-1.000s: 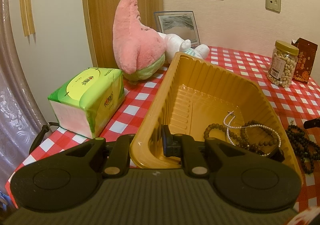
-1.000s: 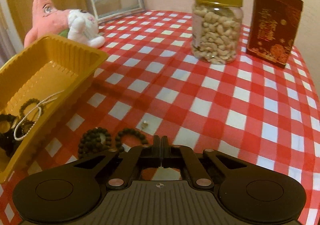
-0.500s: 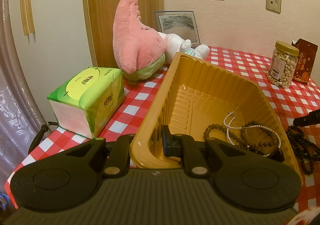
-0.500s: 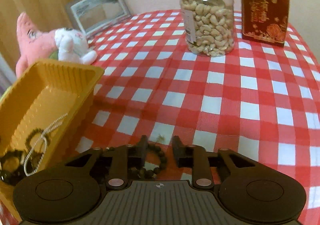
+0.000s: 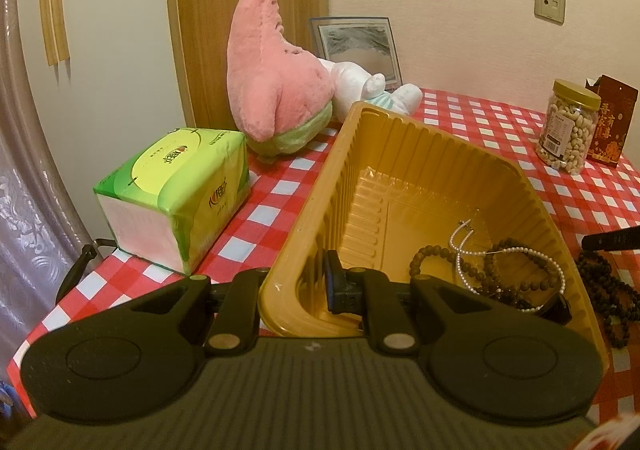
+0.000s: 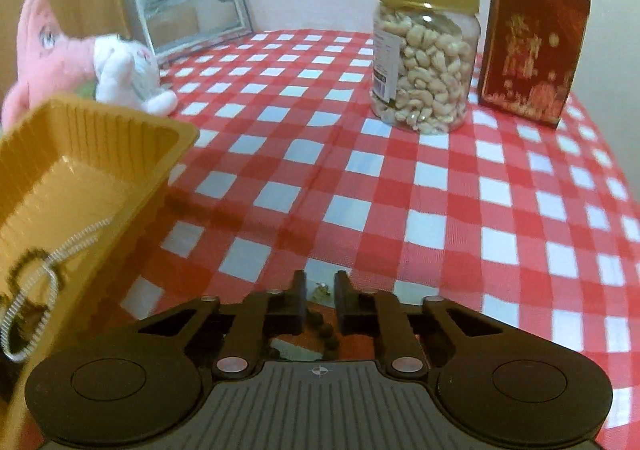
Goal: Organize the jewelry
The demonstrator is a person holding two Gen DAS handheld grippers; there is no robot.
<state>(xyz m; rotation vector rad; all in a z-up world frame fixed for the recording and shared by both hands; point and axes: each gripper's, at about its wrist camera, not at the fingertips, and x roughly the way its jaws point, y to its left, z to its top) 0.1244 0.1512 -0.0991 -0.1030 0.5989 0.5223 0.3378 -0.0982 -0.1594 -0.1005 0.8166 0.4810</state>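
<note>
A yellow plastic tray [image 5: 400,154] stands on the checked table. My left gripper [image 5: 292,282] is shut on the tray's near wall, one finger outside and one inside. In the tray lie a pearl necklace [image 5: 516,250] and brown bead bracelets [image 5: 436,254]. A dark bead string [image 5: 612,290] lies on the cloth right of the tray. My right gripper [image 6: 320,294] is open and low over that dark bead string [image 6: 326,330], with a small earring [image 6: 320,290] between its fingertips. The tray also shows in the right wrist view [image 6: 80,154].
A pink plush star [image 5: 272,70], a white plush toy [image 6: 128,70] and a picture frame [image 6: 192,10] stand at the back. A green tissue pack [image 5: 176,186] lies left of the tray. A cashew jar [image 6: 424,58] and red box [image 6: 532,46] stand far right.
My right gripper opened from shut and moved forward and down over the dark bead string. The left gripper and the tray have not moved.
</note>
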